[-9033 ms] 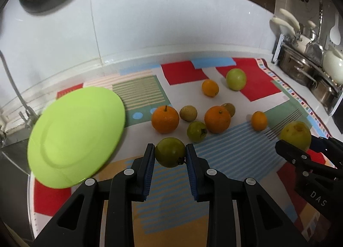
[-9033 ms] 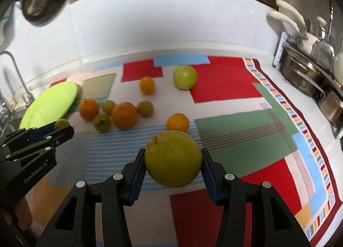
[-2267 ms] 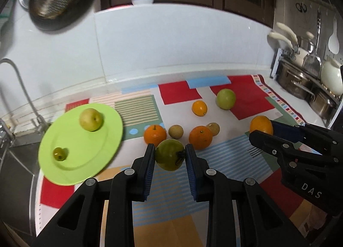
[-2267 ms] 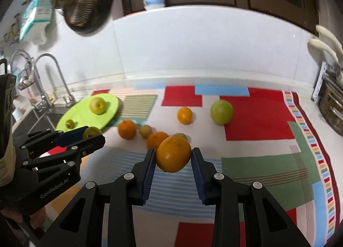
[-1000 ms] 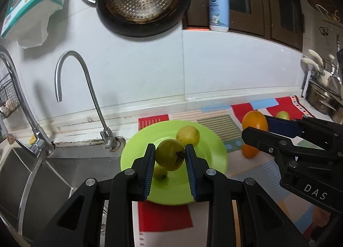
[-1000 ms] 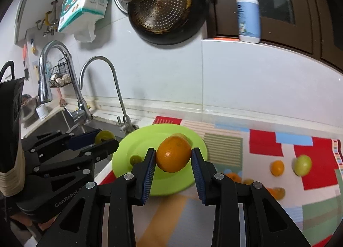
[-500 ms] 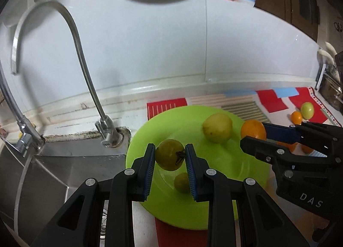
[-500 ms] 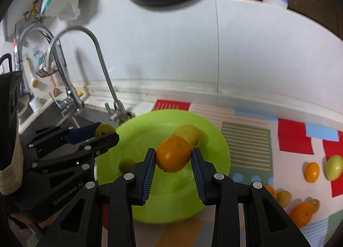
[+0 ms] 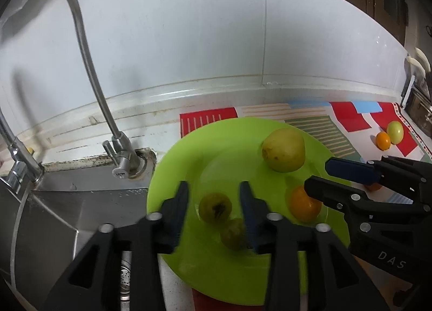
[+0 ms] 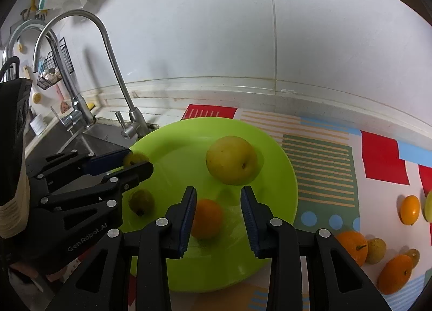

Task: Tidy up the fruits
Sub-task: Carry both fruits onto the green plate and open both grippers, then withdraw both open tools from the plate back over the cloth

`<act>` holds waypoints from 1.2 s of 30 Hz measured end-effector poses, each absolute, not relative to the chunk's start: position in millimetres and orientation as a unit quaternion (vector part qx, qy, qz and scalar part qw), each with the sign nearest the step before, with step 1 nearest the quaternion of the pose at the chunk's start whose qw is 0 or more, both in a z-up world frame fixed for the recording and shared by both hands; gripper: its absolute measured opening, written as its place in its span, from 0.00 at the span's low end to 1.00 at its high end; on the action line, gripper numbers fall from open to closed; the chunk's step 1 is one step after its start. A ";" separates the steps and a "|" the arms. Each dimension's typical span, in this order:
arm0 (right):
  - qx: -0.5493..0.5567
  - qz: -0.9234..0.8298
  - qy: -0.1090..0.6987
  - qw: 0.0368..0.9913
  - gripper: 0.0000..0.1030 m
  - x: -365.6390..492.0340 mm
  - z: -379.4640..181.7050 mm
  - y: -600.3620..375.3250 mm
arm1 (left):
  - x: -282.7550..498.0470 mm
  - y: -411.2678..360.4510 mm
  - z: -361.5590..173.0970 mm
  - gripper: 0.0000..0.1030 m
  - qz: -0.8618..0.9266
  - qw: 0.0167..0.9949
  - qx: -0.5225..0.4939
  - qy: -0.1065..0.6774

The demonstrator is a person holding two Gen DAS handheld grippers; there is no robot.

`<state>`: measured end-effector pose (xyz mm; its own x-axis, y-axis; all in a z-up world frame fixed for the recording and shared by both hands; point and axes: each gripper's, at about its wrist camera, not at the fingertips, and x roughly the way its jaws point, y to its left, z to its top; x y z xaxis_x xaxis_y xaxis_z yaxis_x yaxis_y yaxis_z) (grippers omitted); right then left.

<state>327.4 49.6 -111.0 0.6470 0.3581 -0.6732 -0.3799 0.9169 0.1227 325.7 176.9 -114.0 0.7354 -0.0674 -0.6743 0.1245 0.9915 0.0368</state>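
A lime green plate (image 9: 216,149) (image 10: 175,135) sits beside the sink. My left gripper (image 9: 214,205) is open just above it, and a small green fruit (image 9: 215,208) lies loose between its fingers. Another small green fruit (image 9: 233,234) (image 10: 141,202) lies beside it. My right gripper (image 10: 218,213) is open, with an orange (image 10: 206,217) (image 9: 305,207) resting on the plate by its left finger. A large yellow-green fruit (image 9: 283,153) (image 10: 230,159) sits on the plate's far side.
A steel sink (image 9: 54,216) and curved tap (image 9: 89,68) are left of the plate. More oranges (image 10: 351,246) and small fruits (image 10: 376,250) lie on the patterned mat (image 10: 324,162) to the right. A tiled wall stands behind.
Both grippers came down over the plate and opened. The green fruit left my left gripper and the orange left my right gripper; both now rest on the plate.
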 end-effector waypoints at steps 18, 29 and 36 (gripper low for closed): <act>-0.005 0.173 0.319 0.932 0.54 282.6 -70.5 23.0 | 270.6 173.6 -65.0 0.64 -0.029 0.948 0.025 0.316; -0.006 0.151 0.280 0.948 0.67 237.9 -41.3 0.3 | 229.7 158.7 -39.6 0.72 -0.028 0.956 0.013 0.291; -0.011 0.135 0.260 0.956 0.67 208.8 -28.7 -16.5 | 207.4 143.2 -26.0 0.74 -0.032 0.961 0.014 0.274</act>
<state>208.8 -16.5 -28.7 0.8281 0.2523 -0.5006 -0.2642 0.9633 0.0485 207.4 143.2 -26.0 0.8478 -0.0544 -0.5275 0.0703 0.9975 0.0100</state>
